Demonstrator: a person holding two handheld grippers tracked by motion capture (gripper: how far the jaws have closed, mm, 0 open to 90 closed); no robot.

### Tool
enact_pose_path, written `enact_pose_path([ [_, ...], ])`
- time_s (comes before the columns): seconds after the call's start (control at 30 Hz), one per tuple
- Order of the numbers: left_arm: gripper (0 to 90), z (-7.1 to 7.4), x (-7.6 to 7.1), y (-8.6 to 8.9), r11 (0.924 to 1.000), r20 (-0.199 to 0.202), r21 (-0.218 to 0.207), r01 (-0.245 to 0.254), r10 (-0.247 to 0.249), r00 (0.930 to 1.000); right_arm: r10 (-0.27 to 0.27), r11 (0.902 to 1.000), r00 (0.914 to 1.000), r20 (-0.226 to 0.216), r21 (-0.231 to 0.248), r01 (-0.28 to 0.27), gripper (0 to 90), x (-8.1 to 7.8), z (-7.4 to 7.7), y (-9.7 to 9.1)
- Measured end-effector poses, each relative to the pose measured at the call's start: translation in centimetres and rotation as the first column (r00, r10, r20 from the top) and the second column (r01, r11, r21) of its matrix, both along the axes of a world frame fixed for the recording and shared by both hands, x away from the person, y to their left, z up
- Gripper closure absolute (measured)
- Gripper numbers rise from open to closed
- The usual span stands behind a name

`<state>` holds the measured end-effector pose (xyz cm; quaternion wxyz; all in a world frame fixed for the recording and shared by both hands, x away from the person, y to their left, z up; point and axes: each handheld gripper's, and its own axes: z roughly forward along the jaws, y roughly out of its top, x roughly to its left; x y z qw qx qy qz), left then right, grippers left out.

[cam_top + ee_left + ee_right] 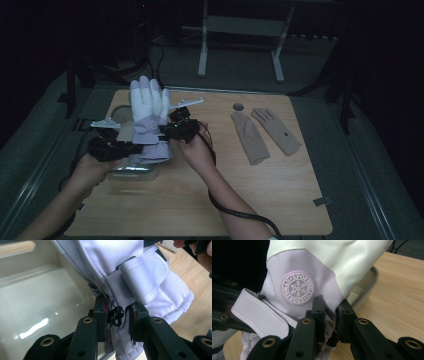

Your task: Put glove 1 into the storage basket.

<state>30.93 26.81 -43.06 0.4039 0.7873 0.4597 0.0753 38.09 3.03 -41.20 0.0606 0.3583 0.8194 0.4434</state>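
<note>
While both tongs, left (131,148) and right (167,131), clamp its cuff between them, we hold the glove (148,112) upright above the tub (116,114).

We see a light wooden tabletop (200,200) that carries a clear plastic container (131,171) near its left edge and two beige gloves (265,132) lying flat side by side on its right part, just beside a small round hole (238,107) in the wood.
</note>
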Motion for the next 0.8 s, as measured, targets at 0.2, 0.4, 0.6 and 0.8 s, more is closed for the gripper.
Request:
enact_pose_path([
  [0.2, 72.9, 0.0, 0.1, 2.5, 0.9997, -0.024, 0.021, -0.014, 0.015, 0.9996, 0.032, 0.9995, 0.9993, -0.018, -0.005, -0.032, 79.2, 0.4, -0.4, 3.0],
  [0.4, 72.8, -0.5, 0.8, 4.7, 0.9993, -0.042, 0.038, -0.007, 0.008, 0.9991, 0.034, 0.9993, 0.9991, -0.026, -0.013, -0.034, 79.5, 0.9, -1.0, 5.5],
  [0.6, 72.7, -2.7, 1.7, 5.2, 0.9988, -0.080, 0.047, 0.010, -0.006, 0.9968, 0.014, 0.9994, 0.9984, -0.055, -0.032, -0.015, 79.7, 1.4, -3.0, 6.4],
  [0.8, 72.6, -5.0, 2.2, 5.3, 0.9989, -0.129, 0.046, 0.010, -0.004, 0.9916, 0.001, 0.9984, 0.9950, -0.100, -0.055, -0.007, 79.8, 1.8, -5.6, 6.7],
])
